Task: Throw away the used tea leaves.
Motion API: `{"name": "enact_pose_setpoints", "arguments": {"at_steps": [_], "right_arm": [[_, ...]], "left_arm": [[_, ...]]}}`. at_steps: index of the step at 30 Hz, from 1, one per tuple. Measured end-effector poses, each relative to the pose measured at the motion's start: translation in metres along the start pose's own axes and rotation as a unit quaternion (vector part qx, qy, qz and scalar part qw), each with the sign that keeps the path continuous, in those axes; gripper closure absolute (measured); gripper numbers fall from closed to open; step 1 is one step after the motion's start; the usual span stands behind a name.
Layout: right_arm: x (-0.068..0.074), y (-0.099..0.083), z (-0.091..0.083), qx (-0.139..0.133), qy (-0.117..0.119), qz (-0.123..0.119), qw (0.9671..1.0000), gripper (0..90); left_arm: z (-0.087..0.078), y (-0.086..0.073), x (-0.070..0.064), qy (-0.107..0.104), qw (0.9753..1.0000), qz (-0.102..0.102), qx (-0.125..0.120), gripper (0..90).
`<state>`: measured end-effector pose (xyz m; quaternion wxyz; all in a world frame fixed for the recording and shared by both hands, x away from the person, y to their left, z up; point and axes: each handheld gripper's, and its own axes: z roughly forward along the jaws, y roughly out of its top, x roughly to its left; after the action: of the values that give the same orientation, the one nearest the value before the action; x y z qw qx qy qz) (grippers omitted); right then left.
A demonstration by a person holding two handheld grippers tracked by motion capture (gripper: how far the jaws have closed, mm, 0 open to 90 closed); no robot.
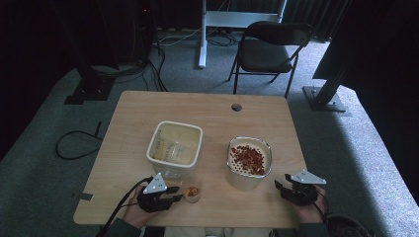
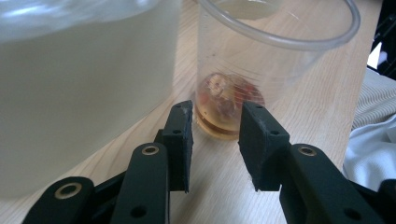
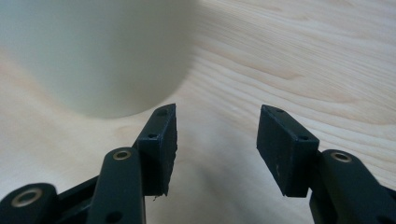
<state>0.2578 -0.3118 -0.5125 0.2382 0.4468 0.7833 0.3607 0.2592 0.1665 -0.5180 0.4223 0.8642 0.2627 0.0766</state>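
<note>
Cup (image 2: 261,70): clear plastic, upright on the table (image 1: 133,118), near its front edge, just beside the tub (image 1: 174,148); reddish bits at the bottom.
Left gripper (image 2: 215,140): jaws apart, nothing held, tips just short of the cup's base.
Right gripper (image 3: 217,142): jaws apart, empty, near the bowl (image 1: 249,163) of red pieces.
Step, as I judge it: taking hold of the cup.
Advice: straddle the wall above the base, close gently; thin plastic buckles and tips.

Surface: a light wooden table (image 1: 128,128) is being used, with a round grommet (image 1: 236,107) at its far edge.
Centre: a cream tub (image 1: 174,148).
Right: a container of red pieces (image 1: 249,160).
Near left: a small clear cup (image 1: 192,191).
</note>
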Motion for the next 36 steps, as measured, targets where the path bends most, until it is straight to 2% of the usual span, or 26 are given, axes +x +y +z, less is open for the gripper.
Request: {"name": "enact_pose_setpoints", "arguments": {"at_steps": [1,3,4,5,6,7,8,10,11,12,13,16,19,20,21,22,24,29,32,33,36], "right_arm": [[0.005,-0.001,-0.008,-0.011,0.019,-0.01,0.9997,47.3],[0.01,-0.003,-0.015,-0.026,0.036,-0.019,0.9988,47.1],[0.01,-0.003,-0.015,-0.026,0.036,-0.019,0.9988,47.1],[0.013,-0.003,-0.018,-0.033,0.048,-0.02,0.9981,46.9],[0.019,-0.004,-0.021,-0.047,0.072,-0.027,0.9959,46.7],[0.023,-0.003,-0.022,-0.053,0.083,-0.03,0.9946,46.6],[0.023,-0.003,-0.022,-0.053,0.083,-0.03,0.9946,46.6],[0.031,-0.002,-0.022,-0.063,0.108,-0.039,0.9914,46.4],[0.04,0.001,-0.02,-0.07,0.129,-0.05,0.9879,46.3],[0.04,0.001,-0.02,-0.07,0.129,-0.05,0.9879,46.3],[0.048,0.005,-0.015,-0.075,0.148,-0.059,0.9844,45.8],[0.061,0.011,-0.005,-0.078,0.174,-0.07,0.9791,45.2],[0.075,0.015,0.007,-0.074,0.196,-0.083,0.9744,42.2],[0.08,0.017,0.011,-0.072,0.201,-0.087,0.973,41.3],[0.08,0.017,0.011,-0.072,0.201,-0.087,0.973,41.3],[0.089,0.019,0.018,-0.067,0.211,-0.098,0.9702,40.3],[0.097,0.022,0.025,-0.066,0.219,-0.103,0.968,39.5],[0.109,0.025,0.036,-0.072,0.228,-0.105,0.9654,37.9],[0.112,0.026,0.039,-0.075,0.233,-0.102,0.9642,37.1],[0.114,0.027,0.041,-0.079,0.241,-0.098,0.9624,36.4],[0.118,0.029,0.044,-0.086,0.239,-0.096,0.9624,33.8]], "left_arm": [[0.006,0.004,-0.002,-0.008,0.9999,0.011,0.004,65.3],[0.011,0.007,-0.005,-0.012,0.9998,0.018,0.004,64.8],[0.011,0.007,-0.005,-0.012,0.9998,0.018,0.004,64.5],[0.013,0.009,-0.006,-0.016,0.9996,0.023,0.004,64.5],[0.015,0.011,-0.007,-0.019,0.9994,0.028,0.004,64.1],[0.02,0.014,-0.009,-0.022,0.9991,0.036,0.003,63.8],[0.02,0.014,-0.009,-0.022,0.9991,0.036,0.003,63.6],[0.026,0.018,-0.012,-0.025,0.9987,0.045,0.004,63.4],[0.028,0.02,-0.013,-0.028,0.9984,0.049,0.003,63.1],[0.031,0.022,-0.015,-0.028,0.9982,0.054,0.003,63.1],[0.035,0.023,-0.016,-0.029,0.9979,0.058,0.0,62.3],[0.036,0.023,-0.016,-0.028,0.998,0.057,-0.002,58.6],[0.041,0.024,-0.014,-0.038,0.9974,0.06,-0.009,54.6],[0.043,0.024,-0.014,-0.041,0.9972,0.062,-0.011,53.4],[0.043,0.024,-0.014,-0.041,0.9972,0.062,-0.011,52.6],[0.047,0.026,-0.014,-0.044,0.9967,0.068,-0.01,51.8],[0.05,0.028,-0.016,-0.047,0.9962,0.073,-0.01,51.6],[0.055,0.031,-0.021,-0.057,0.9949,0.083,-0.01,52.2],[0.057,0.032,-0.024,-0.06,0.9942,0.089,-0.007,52.5],[0.058,0.032,-0.025,-0.062,0.9938,0.092,-0.005,52.5],[0.064,0.033,-0.031,-0.074,0.9923,0.1,-0.002,52.5]]}}
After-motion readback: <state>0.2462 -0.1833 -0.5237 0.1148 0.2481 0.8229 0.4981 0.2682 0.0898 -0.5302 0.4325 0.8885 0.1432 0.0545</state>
